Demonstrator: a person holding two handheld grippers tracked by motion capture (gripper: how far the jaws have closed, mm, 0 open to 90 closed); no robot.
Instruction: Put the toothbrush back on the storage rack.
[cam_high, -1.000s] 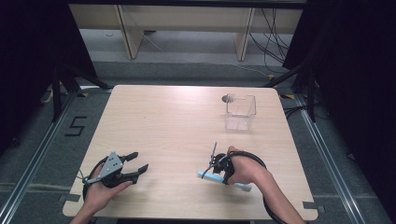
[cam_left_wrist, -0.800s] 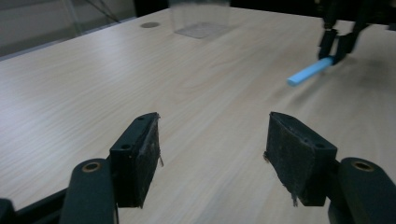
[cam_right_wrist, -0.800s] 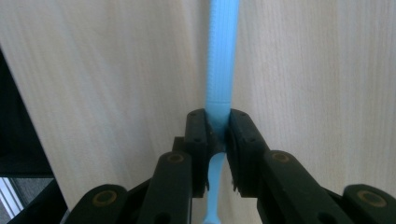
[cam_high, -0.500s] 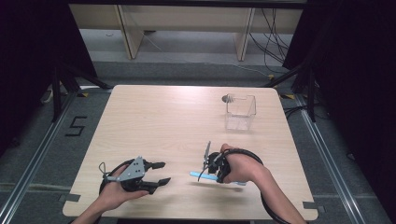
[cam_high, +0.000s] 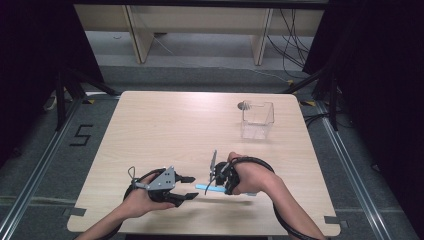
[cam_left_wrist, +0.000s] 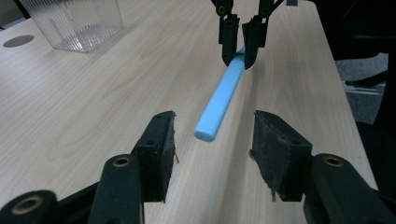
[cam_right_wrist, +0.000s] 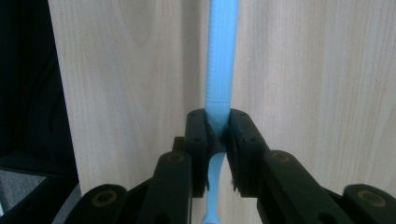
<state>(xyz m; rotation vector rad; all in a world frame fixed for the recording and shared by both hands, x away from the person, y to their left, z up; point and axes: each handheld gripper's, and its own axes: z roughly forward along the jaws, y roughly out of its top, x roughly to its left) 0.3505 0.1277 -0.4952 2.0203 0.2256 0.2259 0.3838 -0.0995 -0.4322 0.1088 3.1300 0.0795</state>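
A light blue stick (cam_high: 204, 188) hangs level just above the wooden table (cam_high: 165, 130), near its front edge. My right gripper (cam_high: 216, 183) is shut on one end of it; in the right gripper view the pads (cam_right_wrist: 198, 135) pinch the stick (cam_right_wrist: 220, 56) where it narrows. My left gripper (cam_high: 192, 187) faces it from the left. Its jaws have just been closing but still stand apart (cam_left_wrist: 215, 136). The stick's free end (cam_left_wrist: 222, 98) lies at their mouth, touching neither pad. The right gripper (cam_left_wrist: 239, 46) shows farther off in the left gripper view.
A clear plastic box (cam_high: 257, 120) stands at the table's far right, also seen in the left gripper view (cam_left_wrist: 74, 23). A round grey grommet (cam_high: 243, 105) sits in the tabletop just behind it. Dark floor and metal rails surround the table.
My left gripper has moved right along the front edge toward the stick, and its jaws have narrowed. The right hand has shifted slightly left and up with the stick.
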